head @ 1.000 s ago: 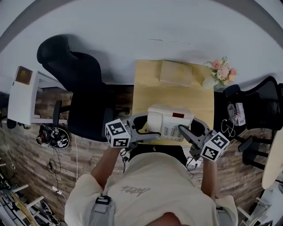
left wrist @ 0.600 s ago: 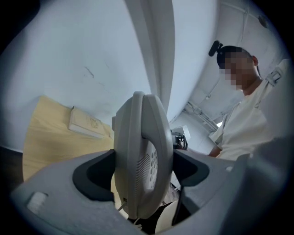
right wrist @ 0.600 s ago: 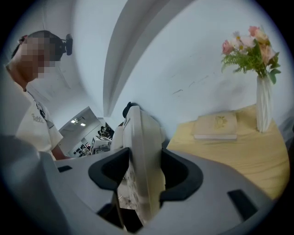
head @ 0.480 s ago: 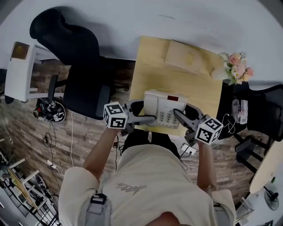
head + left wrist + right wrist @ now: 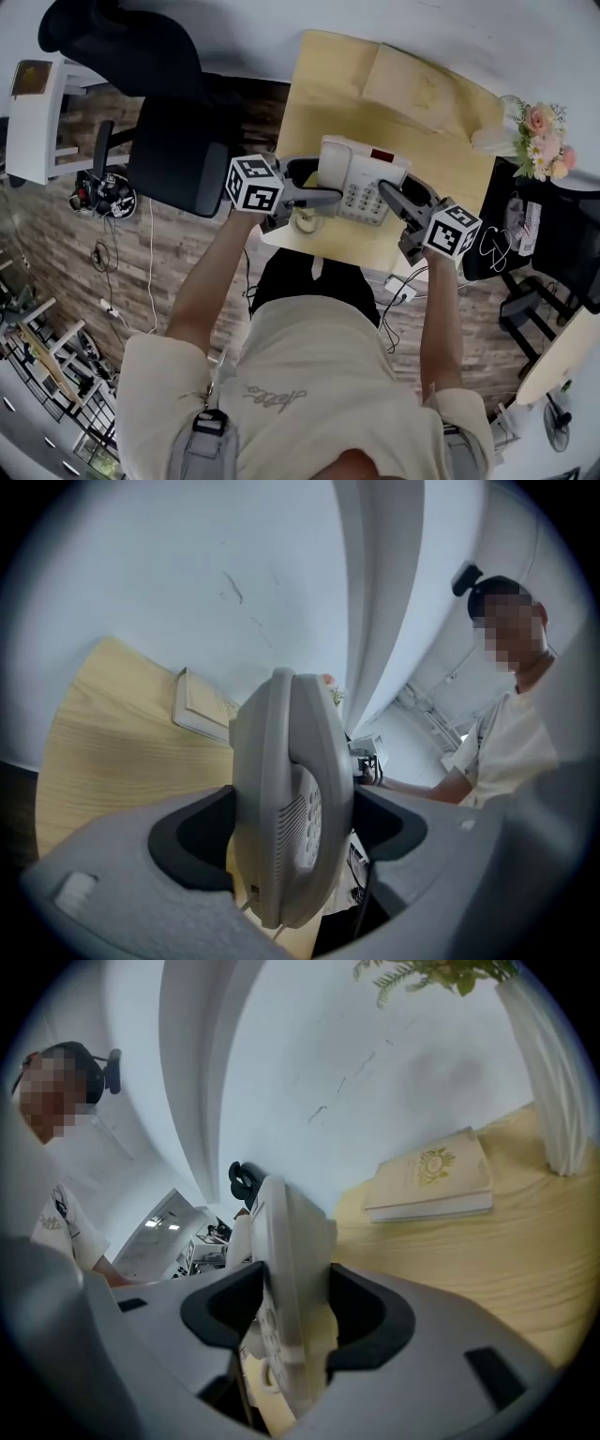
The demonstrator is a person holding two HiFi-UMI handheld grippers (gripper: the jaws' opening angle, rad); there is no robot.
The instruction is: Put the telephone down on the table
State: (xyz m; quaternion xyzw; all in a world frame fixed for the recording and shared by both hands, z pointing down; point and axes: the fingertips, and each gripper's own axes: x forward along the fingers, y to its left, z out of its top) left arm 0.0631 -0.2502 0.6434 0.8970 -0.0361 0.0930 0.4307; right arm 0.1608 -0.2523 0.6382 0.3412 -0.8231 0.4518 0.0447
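Pinching the telephone (image 5: 361, 178) from its two ends, your left gripper (image 5: 291, 841) has its jaws pressed on the left end. Your right gripper (image 5: 286, 1330) clamps the right end in the same way. The phone hangs between them, and its long axis runs from one gripper to the other, so neither hand is nearer. It is over the near edge of the table (image 5: 323, 89), which lies below and ahead of the jaws. I cannot tell if the underside touches the wood. I judge that both hands should lower together, level and slightly forward. The phone is a smooth, pale, hard plastic wedge with keys. The table is light grained wood. Beyond the grippers lies a flat cream book (image 5: 417, 89).
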